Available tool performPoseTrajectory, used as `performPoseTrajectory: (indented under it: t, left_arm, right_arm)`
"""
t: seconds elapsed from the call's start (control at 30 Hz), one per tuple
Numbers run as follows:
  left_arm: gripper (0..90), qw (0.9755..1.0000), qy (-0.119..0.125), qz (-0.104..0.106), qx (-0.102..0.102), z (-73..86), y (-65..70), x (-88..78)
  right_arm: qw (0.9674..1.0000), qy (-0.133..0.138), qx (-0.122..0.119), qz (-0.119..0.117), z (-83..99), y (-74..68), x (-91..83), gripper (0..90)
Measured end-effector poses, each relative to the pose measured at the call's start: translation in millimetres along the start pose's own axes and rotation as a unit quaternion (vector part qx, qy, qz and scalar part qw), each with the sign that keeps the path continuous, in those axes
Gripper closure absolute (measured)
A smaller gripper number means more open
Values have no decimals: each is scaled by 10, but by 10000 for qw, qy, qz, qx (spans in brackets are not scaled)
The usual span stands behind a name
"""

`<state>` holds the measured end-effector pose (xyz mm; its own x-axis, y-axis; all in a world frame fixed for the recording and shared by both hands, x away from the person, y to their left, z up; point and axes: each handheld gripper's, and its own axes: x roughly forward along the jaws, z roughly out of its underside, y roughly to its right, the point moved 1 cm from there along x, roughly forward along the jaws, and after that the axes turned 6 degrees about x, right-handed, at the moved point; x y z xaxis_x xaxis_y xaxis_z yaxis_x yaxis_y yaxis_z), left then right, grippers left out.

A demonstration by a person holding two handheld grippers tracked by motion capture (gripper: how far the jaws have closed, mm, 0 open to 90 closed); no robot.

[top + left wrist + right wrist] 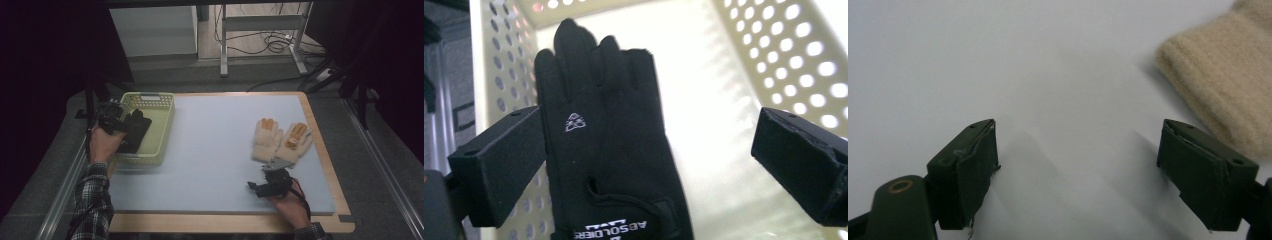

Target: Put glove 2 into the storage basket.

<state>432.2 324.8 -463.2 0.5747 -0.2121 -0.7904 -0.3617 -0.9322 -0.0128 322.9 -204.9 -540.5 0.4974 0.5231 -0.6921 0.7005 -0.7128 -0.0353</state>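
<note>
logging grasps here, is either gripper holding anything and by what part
Nothing is held. The left gripper is open, its fingers either side of the black glove in the basket. The right gripper is open over bare table.

A wooden-edged table with a pale blue mat bears a perforated basket and two cream gloves.

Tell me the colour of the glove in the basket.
Black with white print, clearest in the left gripper view.
</note>
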Motion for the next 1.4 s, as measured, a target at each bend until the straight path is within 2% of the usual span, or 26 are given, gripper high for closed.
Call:
performPoseTrajectory:
  t: [0.1,0.23,0.4,0.57,0.77,0.87,1.17,1.27,1.4]
  left_arm:
    - [17,9996,213,198,-7,29,39,-43]
    - [16,9987,422,226,158,58,125,-108]
    - [12,9960,737,422,293,77,256,-199]
    - [10,9934,849,397,658,97,412,-261]
    - [6,9906,996,530,779,130,537,-331]
    - [6,9885,1093,663,813,154,603,-359]
    - [6,9817,1278,893,1095,219,890,-401]
    - [5,9780,1342,1011,1238,227,1017,-405]
    - [5,9745,1400,1111,1355,246,1161,-407]
  right_arm:
    - [10000,1,0,0,0,0,0,163]
    - [10000,1,1,-1,0,0,0,163]
    - [10000,0,-1,0,0,0,0,163]
    - [10000,-12,-11,4,0,0,-2,163]
    - [10000,-12,-12,2,0,1,-2,163]
    - [10000,-13,-6,0,0,0,-3,162]
    - [10000,-14,-3,-3,0,0,-3,162]
    - [10000,-12,-4,1,0,0,-2,163]
    - [10000,-14,-4,-3,-1,1,-3,163]
